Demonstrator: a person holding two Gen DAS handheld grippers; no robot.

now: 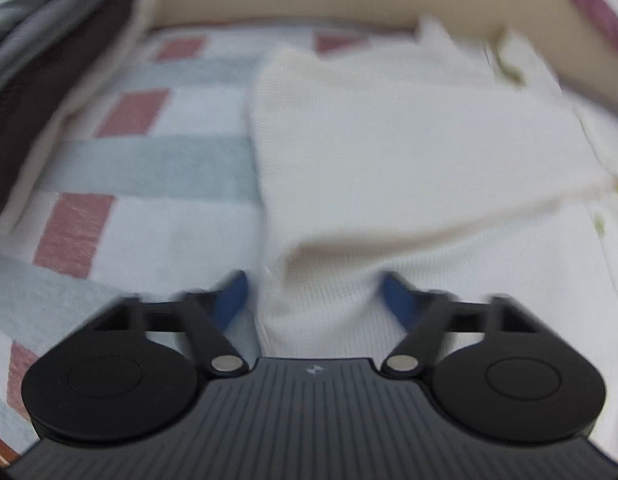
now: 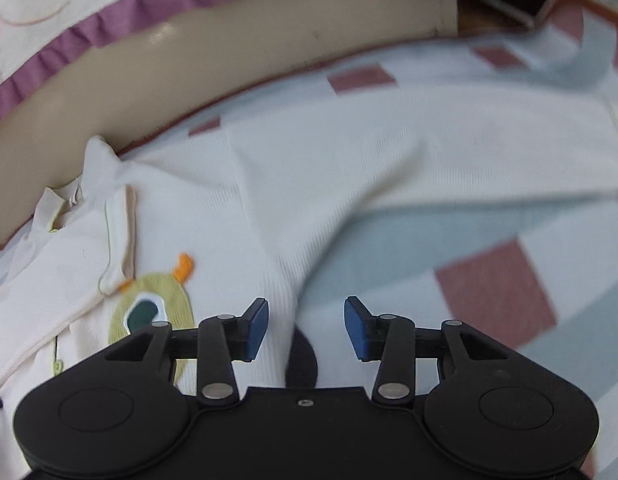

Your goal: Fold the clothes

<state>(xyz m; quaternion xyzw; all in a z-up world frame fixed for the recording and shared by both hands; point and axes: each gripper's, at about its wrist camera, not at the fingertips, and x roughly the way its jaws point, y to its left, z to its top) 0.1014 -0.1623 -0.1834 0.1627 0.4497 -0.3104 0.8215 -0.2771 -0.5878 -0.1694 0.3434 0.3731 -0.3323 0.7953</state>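
Left wrist: left gripper [image 1: 313, 296] jaws apart over the shirt [image 1: 409, 152] on the blanket [image 1: 149, 168]; closing blindly may bunch the loose fold. Right wrist: right gripper [image 2: 305, 328] apart at the shirt [image 2: 309, 184] edge; it may snag blanket [image 2: 489, 288].

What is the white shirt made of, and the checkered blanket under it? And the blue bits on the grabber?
The white shirt looks like soft ribbed knit, probably cotton: fine lines run along it. The blanket seems a fuzzy, towel-like cloth with pink and grey-blue squares; blur hides the weave. The blue pads look like matte rubber or plastic, hard to tell which.
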